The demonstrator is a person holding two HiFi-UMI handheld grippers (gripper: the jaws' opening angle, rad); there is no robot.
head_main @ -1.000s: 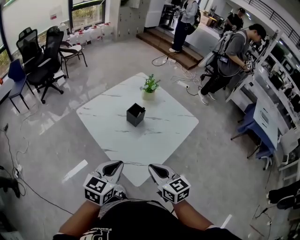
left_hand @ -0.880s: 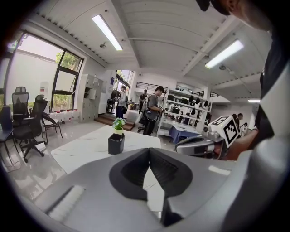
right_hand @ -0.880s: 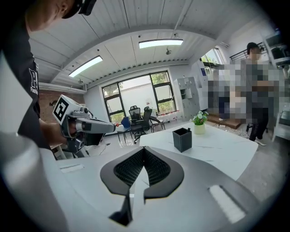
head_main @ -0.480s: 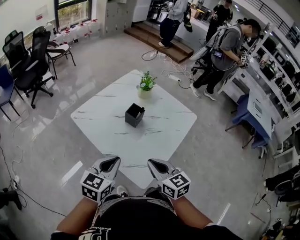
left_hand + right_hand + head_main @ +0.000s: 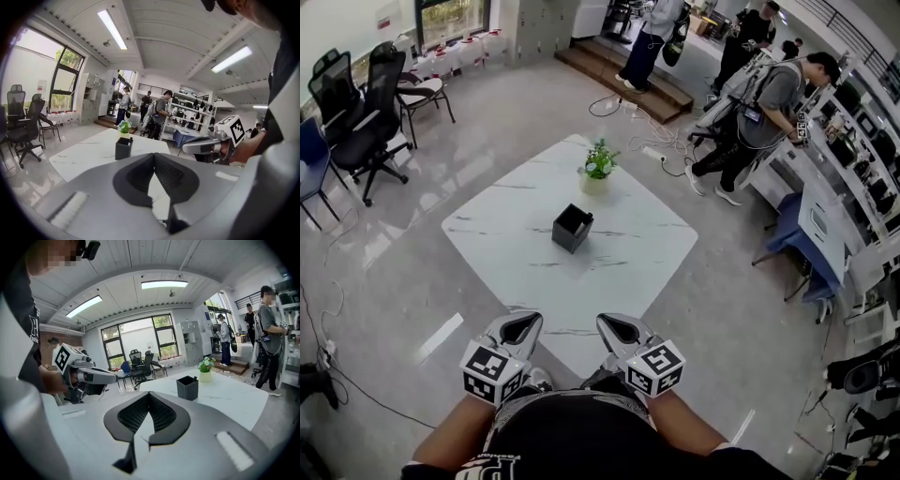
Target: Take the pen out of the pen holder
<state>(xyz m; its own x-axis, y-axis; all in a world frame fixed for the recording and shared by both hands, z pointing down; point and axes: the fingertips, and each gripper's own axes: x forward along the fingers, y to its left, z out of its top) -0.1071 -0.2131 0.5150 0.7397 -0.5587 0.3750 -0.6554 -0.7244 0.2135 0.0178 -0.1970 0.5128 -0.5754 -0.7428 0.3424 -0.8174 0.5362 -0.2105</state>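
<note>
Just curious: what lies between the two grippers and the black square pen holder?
Only bare white marble tabletop up to the black square pen holder, per the head view.

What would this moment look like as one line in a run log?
phase: reach not begun | left hand-held gripper: shut, empty | right hand-held gripper: shut, empty | pen holder: upright on table, untouched

Open-plan robotics lab: black office chairs (image 5: 358, 98) sit by the windows (image 5: 450, 17), equipment-laden shelving (image 5: 861, 141) lines the right wall, cables (image 5: 614, 103) trail over the polished floor (image 5: 422, 244), and a white marble bench (image 5: 628, 258) stands mid-room.
</note>
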